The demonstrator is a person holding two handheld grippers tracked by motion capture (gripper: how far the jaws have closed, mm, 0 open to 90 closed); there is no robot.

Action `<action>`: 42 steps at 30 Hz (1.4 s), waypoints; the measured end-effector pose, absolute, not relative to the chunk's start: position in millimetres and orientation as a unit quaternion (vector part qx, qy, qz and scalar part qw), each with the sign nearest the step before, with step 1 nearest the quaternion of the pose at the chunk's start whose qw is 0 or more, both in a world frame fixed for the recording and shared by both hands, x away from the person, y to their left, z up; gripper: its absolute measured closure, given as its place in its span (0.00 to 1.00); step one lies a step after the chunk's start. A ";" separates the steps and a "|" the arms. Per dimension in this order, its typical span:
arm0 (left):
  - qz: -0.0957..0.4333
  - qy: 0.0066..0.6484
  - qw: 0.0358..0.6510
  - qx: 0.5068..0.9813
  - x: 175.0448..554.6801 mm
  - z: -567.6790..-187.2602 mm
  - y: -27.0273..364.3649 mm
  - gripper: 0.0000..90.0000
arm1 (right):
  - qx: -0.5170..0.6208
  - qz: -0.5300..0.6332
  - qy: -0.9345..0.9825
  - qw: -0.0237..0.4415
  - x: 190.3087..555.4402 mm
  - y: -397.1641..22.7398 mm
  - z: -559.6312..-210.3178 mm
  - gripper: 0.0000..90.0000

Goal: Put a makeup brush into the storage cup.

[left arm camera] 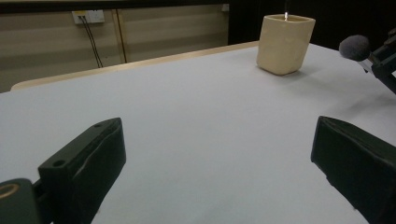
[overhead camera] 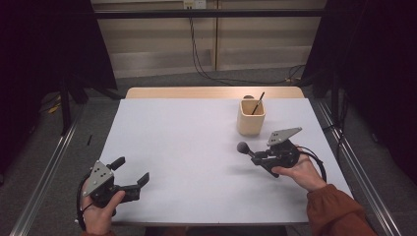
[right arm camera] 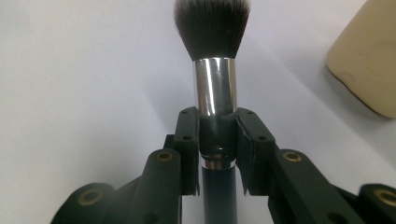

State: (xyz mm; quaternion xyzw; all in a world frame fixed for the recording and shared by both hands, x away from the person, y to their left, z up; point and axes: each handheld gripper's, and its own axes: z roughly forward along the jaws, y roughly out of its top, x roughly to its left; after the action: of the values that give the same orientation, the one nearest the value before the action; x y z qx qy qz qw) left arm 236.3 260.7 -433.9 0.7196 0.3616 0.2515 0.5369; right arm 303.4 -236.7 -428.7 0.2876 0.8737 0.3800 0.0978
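Tongs on the right point(right arm camera: 216, 140) are clamped on a makeup brush point(right arm camera: 214, 88), the two black jaws pinching it at the base of its shiny metal collar, with the dark bristles pointing away from the hand. Gripping it that close to the head probably keeps the brush from swinging, and leaves the handle end free to be dropped into something. In the high view the same right tongs point(overhead camera: 252, 153) hover over the counter point(overhead camera: 187, 142), bristle tip toward the counter's middle, near the cream-coloured cup point(overhead camera: 251, 118) but apart from it. That cup already holds a thin dark stick, so it looks like the likely home for the brush.

Left tongs point(overhead camera: 132, 172) rest near the counter's front left corner, jaws spread wide with nothing between them, seemingly parked out of the way.

Most of the brush handle is lost behind the jaws in the right gripper view, so its length is unclear. What the stick in the cup is cannot be told, and a grey rounded shape just behind the cup's rim is too small to identify.
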 end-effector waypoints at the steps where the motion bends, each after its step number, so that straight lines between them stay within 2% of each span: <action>1: 0.252 0.362 0.537 0.719 236.2 -434.0 260.7 0.04 | 0.289 0.384 0.871 0.098 302.8 -237.1 -428.5 0.80; 8: 0.249 0.362 0.536 0.721 236.5 -434.2 259.4 0.04 | 0.310 0.411 0.851 0.100 302.4 -240.9 -432.6 0.80; 26: 0.248 0.360 0.535 0.723 236.8 -434.5 260.0 0.04 | 0.329 0.504 0.786 0.142 294.7 -240.9 -430.0 0.80; 42: 0.253 0.365 0.534 0.719 237.7 -434.5 260.4 0.03 | 0.332 0.556 0.741 0.176 288.9 -242.8 -415.1 0.80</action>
State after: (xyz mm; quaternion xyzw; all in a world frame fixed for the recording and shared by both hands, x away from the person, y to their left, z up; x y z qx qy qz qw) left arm 237.7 260.4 -434.5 0.7190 0.3652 0.2530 0.5345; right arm 288.9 -242.8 -415.1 0.3320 0.7415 0.5558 0.1764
